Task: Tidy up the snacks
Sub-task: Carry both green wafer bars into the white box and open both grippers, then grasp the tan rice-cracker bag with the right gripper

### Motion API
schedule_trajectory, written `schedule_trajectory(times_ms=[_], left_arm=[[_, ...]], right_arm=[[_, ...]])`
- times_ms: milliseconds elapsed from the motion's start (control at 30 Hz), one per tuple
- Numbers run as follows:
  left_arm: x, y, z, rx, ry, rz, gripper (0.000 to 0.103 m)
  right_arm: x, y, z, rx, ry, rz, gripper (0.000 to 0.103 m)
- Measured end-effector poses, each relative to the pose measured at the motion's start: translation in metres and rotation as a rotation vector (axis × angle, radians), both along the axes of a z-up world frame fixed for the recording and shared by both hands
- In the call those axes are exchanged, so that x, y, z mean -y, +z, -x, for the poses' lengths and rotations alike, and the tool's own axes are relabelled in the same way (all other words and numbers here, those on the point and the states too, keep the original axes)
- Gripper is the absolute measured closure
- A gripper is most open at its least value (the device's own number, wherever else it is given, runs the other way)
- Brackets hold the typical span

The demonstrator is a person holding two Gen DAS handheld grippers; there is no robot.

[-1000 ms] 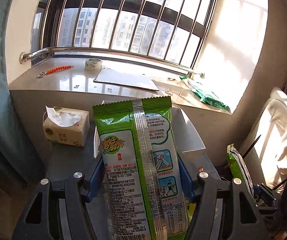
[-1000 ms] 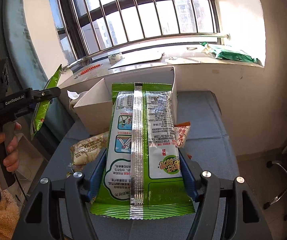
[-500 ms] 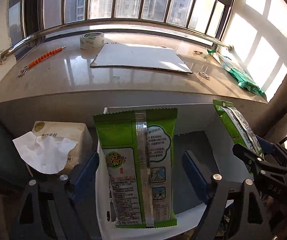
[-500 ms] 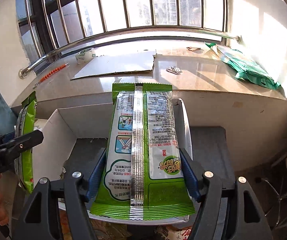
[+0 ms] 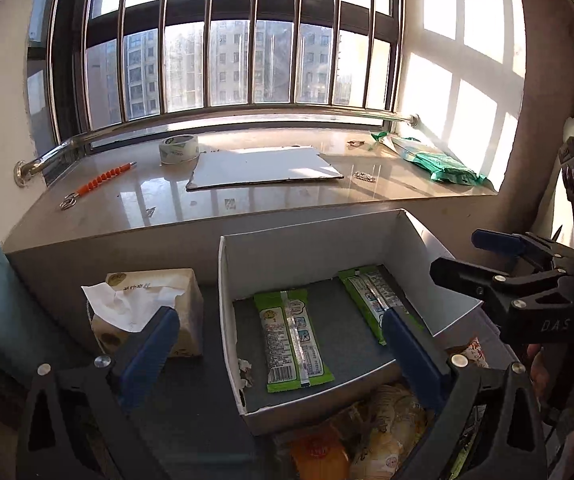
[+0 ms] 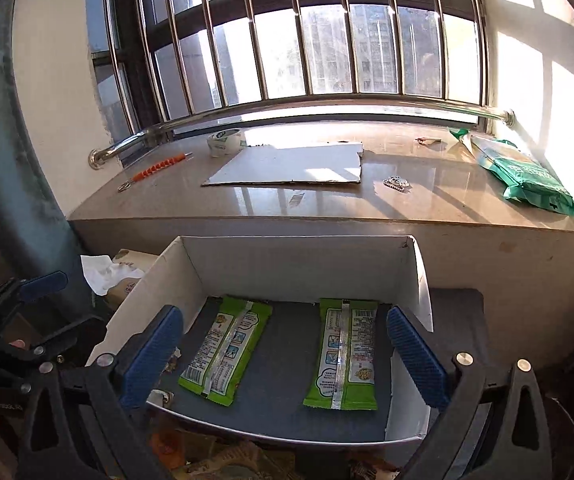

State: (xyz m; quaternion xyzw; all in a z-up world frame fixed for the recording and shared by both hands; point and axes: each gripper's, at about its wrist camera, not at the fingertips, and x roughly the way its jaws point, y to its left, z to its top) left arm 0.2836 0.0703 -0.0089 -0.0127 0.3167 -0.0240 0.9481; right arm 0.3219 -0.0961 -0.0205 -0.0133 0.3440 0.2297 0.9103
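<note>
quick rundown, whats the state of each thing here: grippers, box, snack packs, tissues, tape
left gripper: open, jaws just opened, nothing between the pads
right gripper: open, jaws just opened, empty
white box: open-topped, holding two packs
left green pack: lying flat in the box, seam up
right green pack: lying flat in the box, apart from the other
tissue pack: open, one tissue sticking out
tape roll: lying flat on the sill

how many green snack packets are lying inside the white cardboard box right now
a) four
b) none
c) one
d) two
d) two: one green snack packet lies toward the left of the white cardboard box and a second green packet toward the right, both flat on its floor and apart from each other.
</note>
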Motion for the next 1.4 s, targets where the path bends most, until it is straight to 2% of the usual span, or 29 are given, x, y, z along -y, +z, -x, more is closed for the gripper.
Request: schedule_trajectory(times_ms=[100,167,233,333,467,533,667,733,800,867,933,1000,1200,1300,1400], left_arm=[[0.013,0.018,0.050,0.064,-0.001,-0.037,0.000],[0.025,0.025,0.085,0.113,-0.016,-0.044,0.000],[0.038,0.030,0.121,0.161,-0.033,-0.034,0.000],[0.050,0.030,0.166,0.189,-0.043,0.011,0.000],[0.058,0.029,0.212,0.201,-0.035,0.074,0.000],[0.066,0.027,0.233,0.214,-0.015,0.052,0.000],[0.075,0.019,0.267,0.218,-0.032,0.078,0.000],[0.081,0.014,0.275,0.208,-0.034,0.057,0.000],[0.085,0.011,0.284,0.214,-0.042,0.037,0.000],[0.085,0.006,0.287,0.214,-0.048,0.049,0.000],[0.082,0.002,0.286,0.197,-0.048,0.067,0.000],[0.080,-0.001,0.285,0.187,-0.043,0.072,0.000],[0.077,-0.006,0.287,0.187,-0.036,0.035,0.000],[0.074,-0.014,0.285,0.161,-0.027,0.033,0.000],[0.070,-0.024,0.281,0.125,-0.028,0.046,0.000]], right_arm=[[0.012,0.018,0.041,0.038,0.008,-0.015,0.000],[0.024,0.033,0.076,0.116,0.009,-0.032,0.000],[0.039,0.044,0.111,0.182,0.001,-0.060,0.000],[0.062,0.050,0.156,0.193,-0.014,-0.108,0.000],[0.092,0.043,0.209,0.194,-0.047,-0.155,0.000],[0.104,0.033,0.229,0.172,-0.071,-0.166,0.000],[0.118,0.006,0.264,0.141,-0.105,-0.106,0.000],[0.121,-0.009,0.274,0.130,-0.109,-0.079,0.000],[0.123,-0.024,0.270,0.088,-0.095,-0.067,0.000],[0.129,-0.040,0.260,0.019,-0.140,-0.044,0.000],[0.137,-0.053,0.248,-0.036,-0.179,-0.068,0.000],[0.145,-0.065,0.235,-0.100,-0.195,-0.121,0.000],[0.157,-0.090,0.188,-0.196,-0.169,-0.290,0.000],[0.155,-0.106,0.158,-0.250,-0.236,-0.221,0.000],[0.147,-0.119,0.139,-0.268,-0.243,-0.179,0.000]])
